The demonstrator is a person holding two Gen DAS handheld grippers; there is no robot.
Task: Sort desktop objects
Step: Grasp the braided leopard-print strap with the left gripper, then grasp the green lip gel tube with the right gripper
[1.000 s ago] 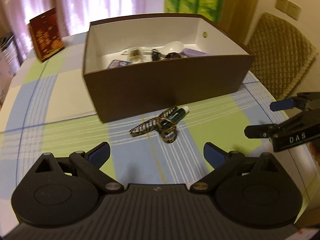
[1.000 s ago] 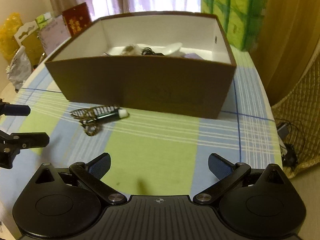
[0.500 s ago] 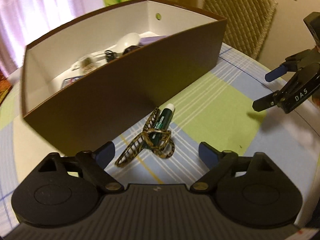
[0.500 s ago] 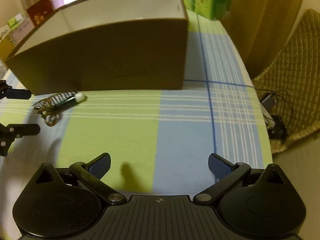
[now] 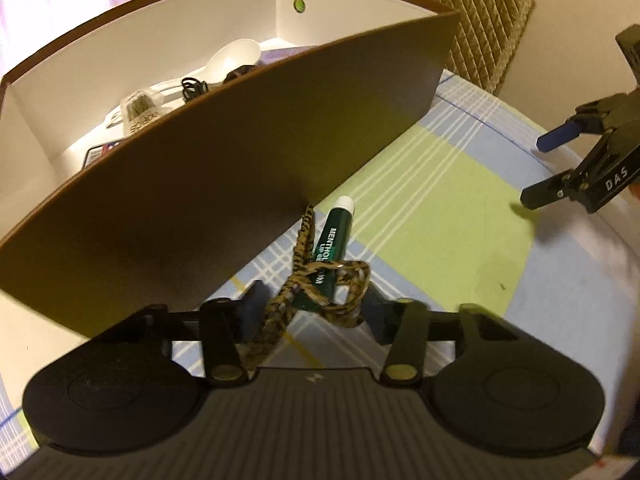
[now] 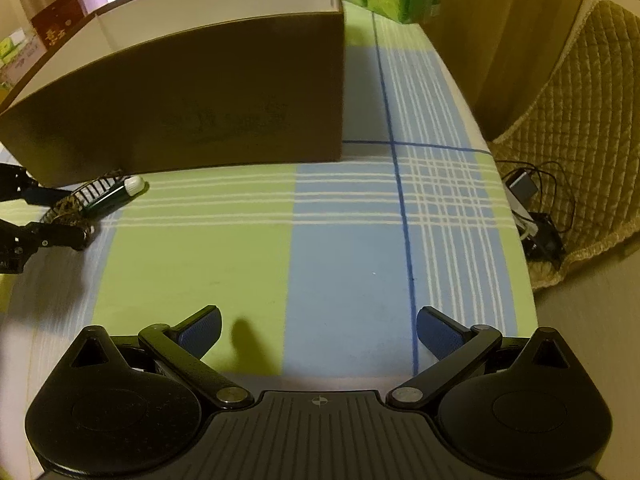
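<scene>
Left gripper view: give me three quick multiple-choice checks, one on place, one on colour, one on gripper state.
1. The lip balm tube lies:
A. inside the brown box
B. on the tablecloth before the box
C. on the chair

2. Its cap is:
A. white
B. red
C. black

3. The right gripper is:
A. open, empty
B. shut on the tube
C. shut on the hair clip

Answers: 1 B, it rests against the brown box wall outside, tangled with the leopard hair clip. 2 A, white tip. 3 A, fingers spread over bare cloth.

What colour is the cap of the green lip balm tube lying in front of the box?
White. The cap of the lip balm tube shows best in the left wrist view.
</scene>
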